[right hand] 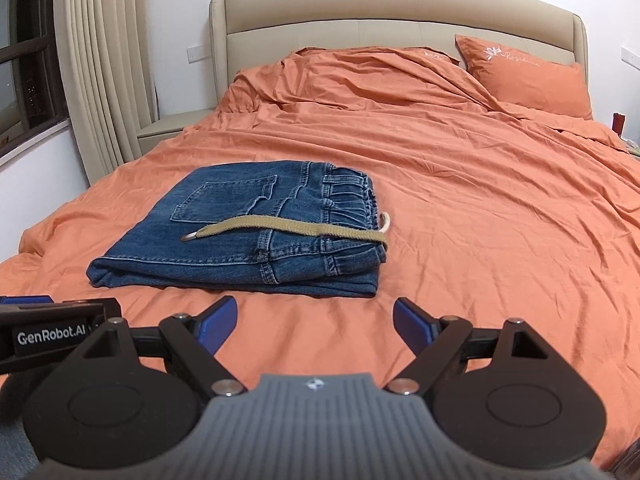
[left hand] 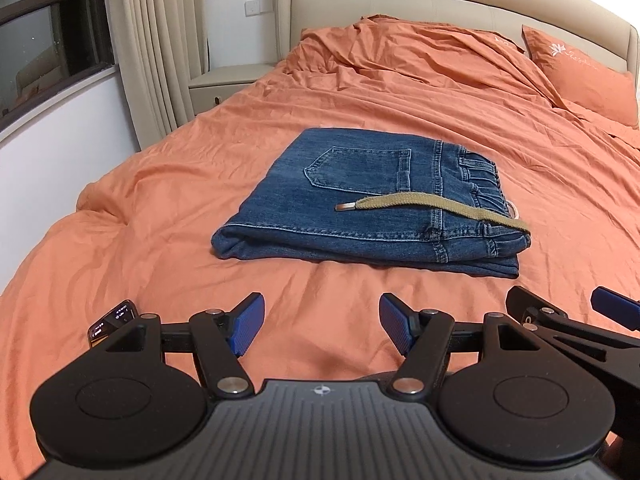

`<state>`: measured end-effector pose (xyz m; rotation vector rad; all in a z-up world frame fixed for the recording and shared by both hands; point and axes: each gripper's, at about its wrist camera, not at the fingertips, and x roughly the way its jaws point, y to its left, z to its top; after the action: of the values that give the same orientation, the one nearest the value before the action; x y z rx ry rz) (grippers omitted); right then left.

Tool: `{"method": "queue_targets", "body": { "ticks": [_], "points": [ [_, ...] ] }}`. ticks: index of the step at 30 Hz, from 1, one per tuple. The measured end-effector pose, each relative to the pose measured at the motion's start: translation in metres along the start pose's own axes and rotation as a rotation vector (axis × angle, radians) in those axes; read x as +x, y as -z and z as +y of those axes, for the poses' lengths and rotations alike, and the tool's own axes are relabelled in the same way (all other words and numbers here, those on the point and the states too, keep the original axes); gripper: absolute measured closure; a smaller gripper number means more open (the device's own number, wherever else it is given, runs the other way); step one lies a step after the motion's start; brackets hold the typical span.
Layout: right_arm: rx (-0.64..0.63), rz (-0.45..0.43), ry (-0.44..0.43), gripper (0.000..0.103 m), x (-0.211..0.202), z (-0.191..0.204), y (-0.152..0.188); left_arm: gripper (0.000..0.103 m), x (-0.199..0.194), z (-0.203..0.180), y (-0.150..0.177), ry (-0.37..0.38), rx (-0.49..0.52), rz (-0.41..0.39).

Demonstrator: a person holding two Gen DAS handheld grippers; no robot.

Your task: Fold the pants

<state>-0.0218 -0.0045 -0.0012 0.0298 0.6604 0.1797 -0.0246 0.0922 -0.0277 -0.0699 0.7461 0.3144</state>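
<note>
The bed [right hand: 460,184] with its orange cover fills almost all that I see, from the near edge under my tools to the beige headboard [right hand: 400,16] at the far end. An orange pillow [right hand: 528,80] lies at the far right, and pale curtains [right hand: 100,80] hang at the left beside a dark window.

The pants [right hand: 240,240], blue jeans, lie in the near half of the bed, a little to the left of the middle. They are already a compact packet of several layers, with the back pocket on top and the gathered waistband at the right side. To my judgement the folding is nearly finished or finished.

I think denim in this many layers is rather heavy and somewhat stiff, not slippery and not fragile. It should keep its shape if I lift it by a thick edge. The best places to take hold seem to be the two near corners, where all the layers meet, one tool for each.

A khaki drawstring [right hand: 288,230] lies loose across the top, its metal tip pointing left. It is light and limp, and it may slide off.

My left gripper [left hand: 322,322] and right gripper [right hand: 314,322] both hang over the bare cover just near the pants, jaws wide apart, holding nothing.
</note>
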Motion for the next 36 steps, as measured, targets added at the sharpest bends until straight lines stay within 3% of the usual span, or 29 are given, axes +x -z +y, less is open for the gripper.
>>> {"method": "queue_targets", "body": {
  "ticks": [36],
  "points": [
    [0.015, -0.019, -0.012, 0.022, -0.0037, -0.0036, 0.0008, 0.026, -0.0005, -0.0013, -0.0017, -0.005, 0.004, 0.001]
  ]
}}
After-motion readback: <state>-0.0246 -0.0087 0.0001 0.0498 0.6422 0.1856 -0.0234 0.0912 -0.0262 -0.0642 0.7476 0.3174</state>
